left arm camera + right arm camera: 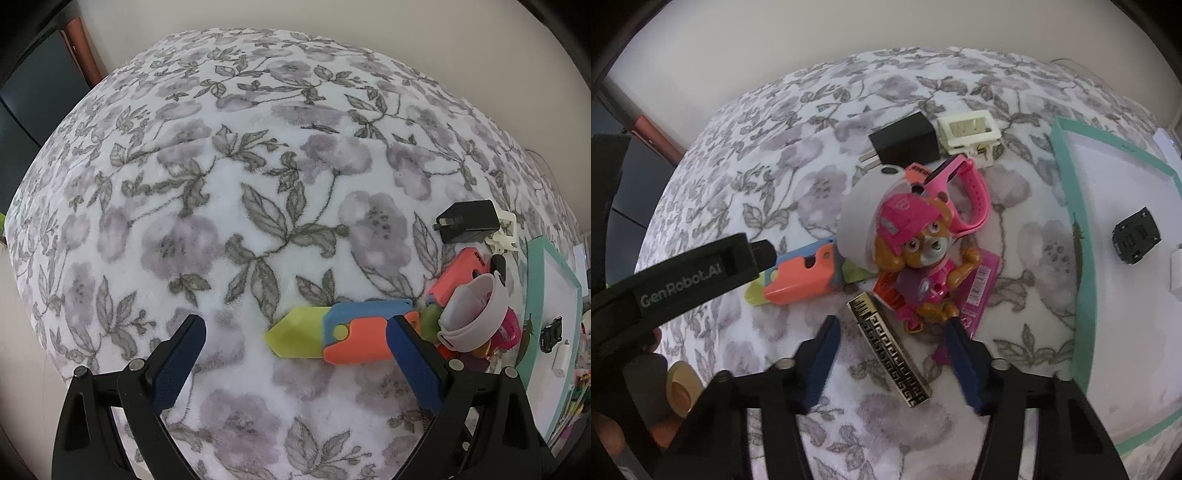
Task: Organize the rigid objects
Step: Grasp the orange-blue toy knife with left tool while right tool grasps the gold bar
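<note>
Right wrist view: right hand-held gripper (892,363) points steeply down, jaws apart astride patterned bar (888,350).

Left gripper (295,354) fingers spread wide, angled down; right gripper (892,360) fingers parted, angled down.

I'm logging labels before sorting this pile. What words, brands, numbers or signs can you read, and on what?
"GenRobot.AI": white letters on the black arm of the left tool, seen in the right wrist view.
Black print on the orange case: upside down and partly hidden, unreadable.
Barcode and small print on the pink card: too small and blurred to read.
Gold and black bar: pattern only, no text.
</note>
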### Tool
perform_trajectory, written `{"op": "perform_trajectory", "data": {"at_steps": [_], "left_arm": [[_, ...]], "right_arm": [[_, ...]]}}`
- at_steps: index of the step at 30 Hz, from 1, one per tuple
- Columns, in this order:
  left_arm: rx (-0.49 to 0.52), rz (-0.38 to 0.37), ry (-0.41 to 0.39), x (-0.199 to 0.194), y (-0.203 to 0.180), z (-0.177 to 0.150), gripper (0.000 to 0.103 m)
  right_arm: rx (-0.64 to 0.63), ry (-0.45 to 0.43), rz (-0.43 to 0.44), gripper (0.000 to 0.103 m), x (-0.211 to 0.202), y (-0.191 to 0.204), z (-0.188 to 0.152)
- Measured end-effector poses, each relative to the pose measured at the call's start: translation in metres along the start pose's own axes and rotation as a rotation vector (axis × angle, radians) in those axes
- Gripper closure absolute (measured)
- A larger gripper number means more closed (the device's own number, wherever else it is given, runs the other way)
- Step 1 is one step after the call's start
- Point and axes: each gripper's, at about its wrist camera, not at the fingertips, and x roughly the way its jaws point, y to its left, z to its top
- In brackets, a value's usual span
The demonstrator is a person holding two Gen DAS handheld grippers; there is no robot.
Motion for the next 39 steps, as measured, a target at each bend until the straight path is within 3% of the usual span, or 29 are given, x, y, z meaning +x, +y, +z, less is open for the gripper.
{"op": "perform_trajectory", "data": {"at_steps": [12,22,39], "left_arm": [[0.039,-0.006,0.029,0.013,-0.011,-0.005,0.005],[-0.030,-0.085,0.029,0.023,-0.015,-0.008,0.005],[0.056,-0.015,0.004,0.045,-0.052,-0.003,0.005]], "right_arm": [[-0.017,0.089,-0.010,0.073,0.022,-0.001,-0.007],[-0.038,0.097,-0.022,0.075,0.020,0.002,-0.011],[-0.027,0.108,0.007,0.075,0.020,-0.006,-0.008]]}}
